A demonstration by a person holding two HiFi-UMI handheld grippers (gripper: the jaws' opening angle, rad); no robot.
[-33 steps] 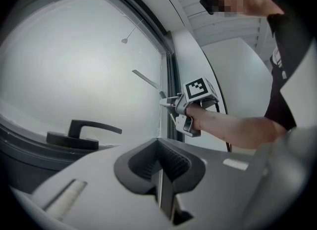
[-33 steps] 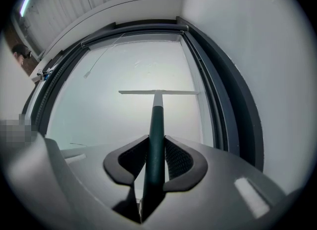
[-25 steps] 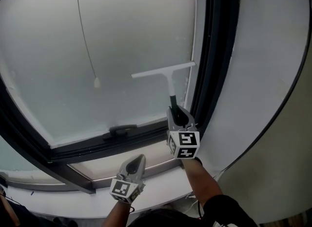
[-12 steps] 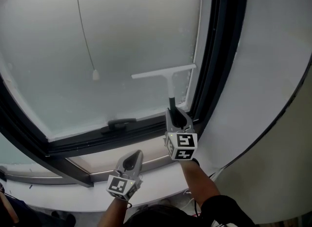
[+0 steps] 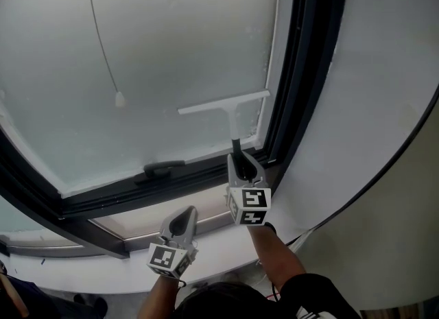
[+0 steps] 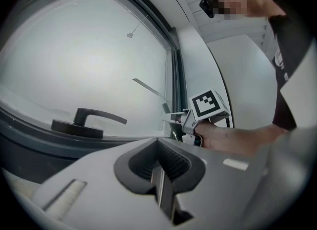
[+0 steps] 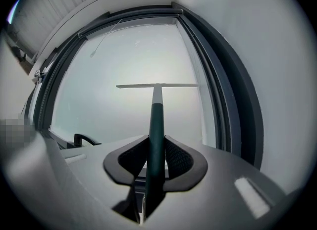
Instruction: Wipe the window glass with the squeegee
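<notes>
The squeegee (image 5: pixel 226 108) has a white blade and a dark green handle; its blade lies against the frosted window glass (image 5: pixel 171 57) near the lower right corner. My right gripper (image 5: pixel 240 163) is shut on the squeegee handle (image 7: pixel 156 125), with the blade (image 7: pixel 157 85) level above it. The left gripper (image 5: pixel 180 223) hangs lower, over the sill, jaws shut with nothing between them (image 6: pixel 159 184). From the left gripper view the right gripper (image 6: pixel 198 117) and the squeegee (image 6: pixel 148 88) show against the pane.
A black window handle (image 5: pixel 163 169) sits on the lower frame, left of the squeegee. A blind cord with a small weight (image 5: pixel 119 99) hangs over the glass. The dark frame (image 5: pixel 302 91) runs up the right side beside a white wall (image 5: pixel 370 105).
The squeegee and my right gripper have slid slightly down and left on the glass. The left gripper stays low over the sill.
</notes>
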